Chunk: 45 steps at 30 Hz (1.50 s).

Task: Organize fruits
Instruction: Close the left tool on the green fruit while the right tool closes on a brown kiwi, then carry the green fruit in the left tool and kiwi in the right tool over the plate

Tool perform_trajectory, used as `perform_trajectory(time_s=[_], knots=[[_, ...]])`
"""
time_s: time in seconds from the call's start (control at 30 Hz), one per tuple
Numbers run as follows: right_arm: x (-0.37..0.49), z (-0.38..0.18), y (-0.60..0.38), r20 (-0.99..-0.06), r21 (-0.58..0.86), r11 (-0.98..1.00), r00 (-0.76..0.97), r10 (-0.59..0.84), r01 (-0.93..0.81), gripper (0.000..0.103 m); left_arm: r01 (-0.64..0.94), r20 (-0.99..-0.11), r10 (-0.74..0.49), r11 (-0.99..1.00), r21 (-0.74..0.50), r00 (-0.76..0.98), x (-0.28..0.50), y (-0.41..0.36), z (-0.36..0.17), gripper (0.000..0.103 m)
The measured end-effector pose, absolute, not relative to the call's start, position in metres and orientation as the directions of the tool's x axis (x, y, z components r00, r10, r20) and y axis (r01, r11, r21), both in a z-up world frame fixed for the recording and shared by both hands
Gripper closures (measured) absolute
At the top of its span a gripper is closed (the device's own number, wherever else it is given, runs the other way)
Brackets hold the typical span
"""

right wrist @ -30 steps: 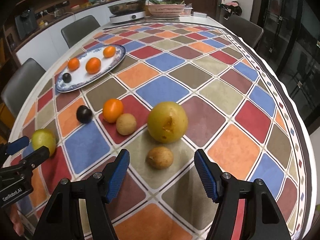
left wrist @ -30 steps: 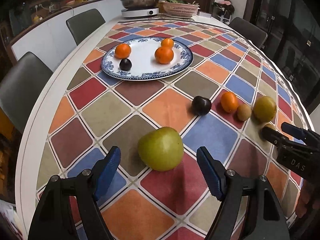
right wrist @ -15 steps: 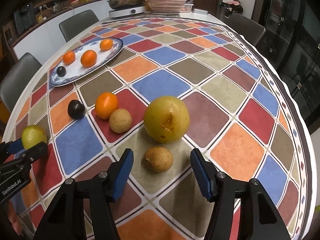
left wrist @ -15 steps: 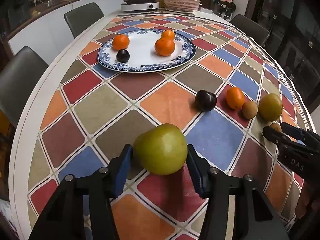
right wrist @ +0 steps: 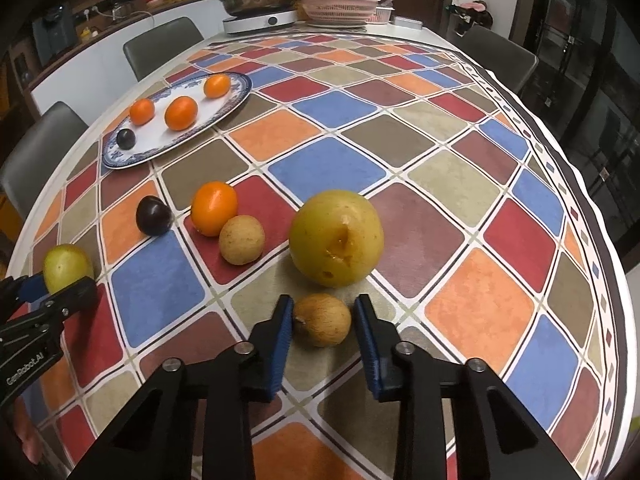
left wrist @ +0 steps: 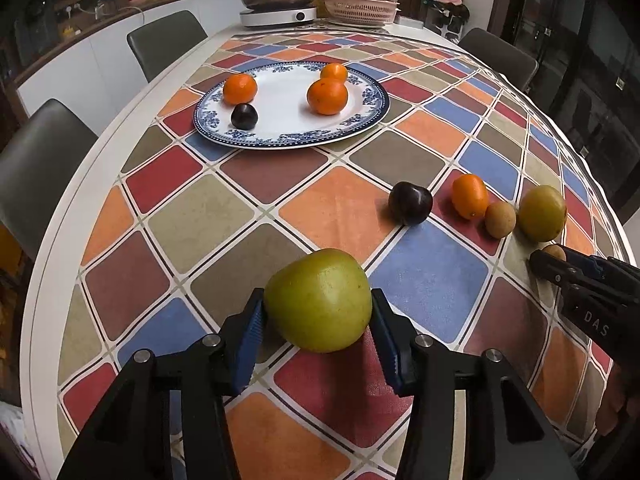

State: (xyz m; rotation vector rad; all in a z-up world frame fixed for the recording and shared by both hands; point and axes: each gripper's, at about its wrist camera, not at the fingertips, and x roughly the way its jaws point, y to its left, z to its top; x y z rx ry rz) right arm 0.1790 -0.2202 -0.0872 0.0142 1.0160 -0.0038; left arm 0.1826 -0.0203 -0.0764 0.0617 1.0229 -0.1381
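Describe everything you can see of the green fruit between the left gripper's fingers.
The green fruit is large, roundish and slightly lopsided, yellow-green with a smooth, faintly dimpled, matte skin and no visible stem. It sits at the near end of the checked tablecloth, apart from the other fruit. The left gripper has just been closing on it, and its blue pads press against both sides.

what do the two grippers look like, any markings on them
Both are matte black, angular frames with silver bolt heads and two fingers faced with ribbed blue pads. The left gripper carries white "GenRobot.AI" lettering on its side; the right gripper shows white letters "DAS" on its side. No cables or sleeves show.
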Motion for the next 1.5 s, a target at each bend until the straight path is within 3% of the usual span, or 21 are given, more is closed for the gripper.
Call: perform_trajectory(time_s=[1.5], knots=[[0.149,-0.009,-0.188,-0.725,0.139,0.955,0.630,0.278,-0.261,0.074,0.189,-0.755,-0.159,0.981,-0.047,0.636,0.149,-0.023,0.003,0.053]])
